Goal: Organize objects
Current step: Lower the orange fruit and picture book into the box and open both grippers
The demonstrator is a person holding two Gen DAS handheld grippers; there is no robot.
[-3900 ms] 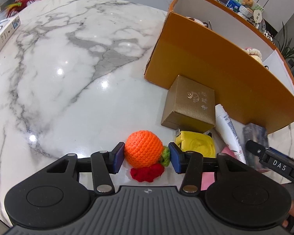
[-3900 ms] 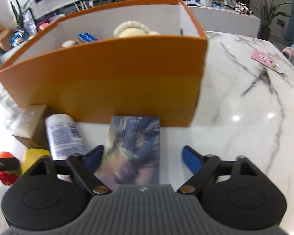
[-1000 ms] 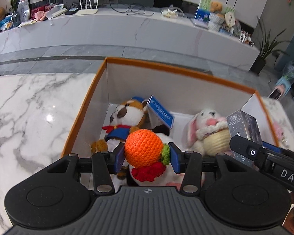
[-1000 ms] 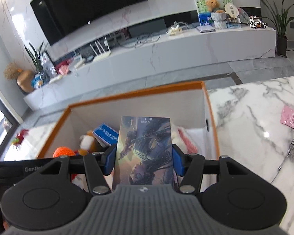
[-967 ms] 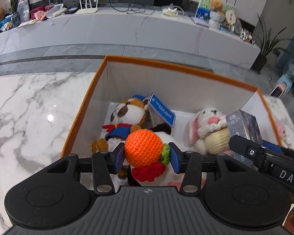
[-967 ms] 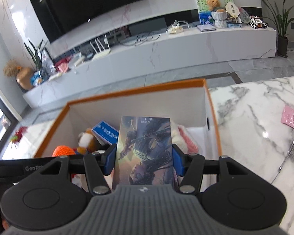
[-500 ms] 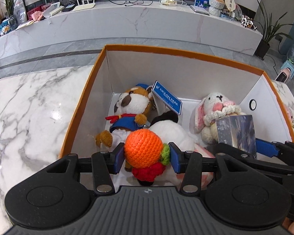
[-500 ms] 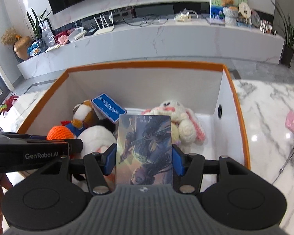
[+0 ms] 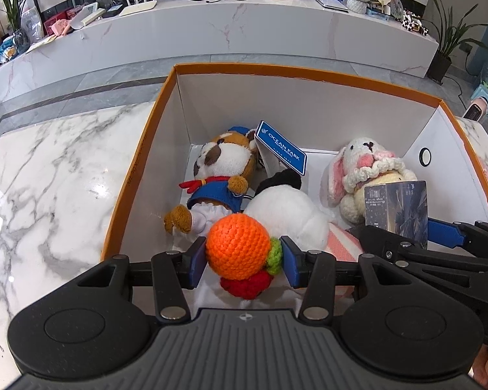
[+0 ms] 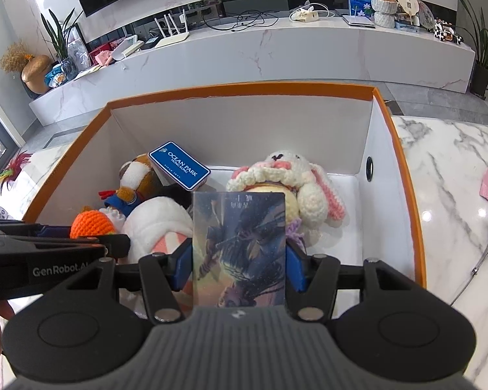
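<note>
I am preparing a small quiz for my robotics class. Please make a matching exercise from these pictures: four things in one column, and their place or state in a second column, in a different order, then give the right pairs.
Things:
1. crocheted orange
2. illustrated card box
3. white bunny plush
4. nail clippers

Places or states:
A. lying on the marble table, outside the box
B. held in the left gripper
C. resting inside the orange storage box
D. held in the right gripper

Pairs: 1-B, 2-D, 3-C, 4-A
</note>
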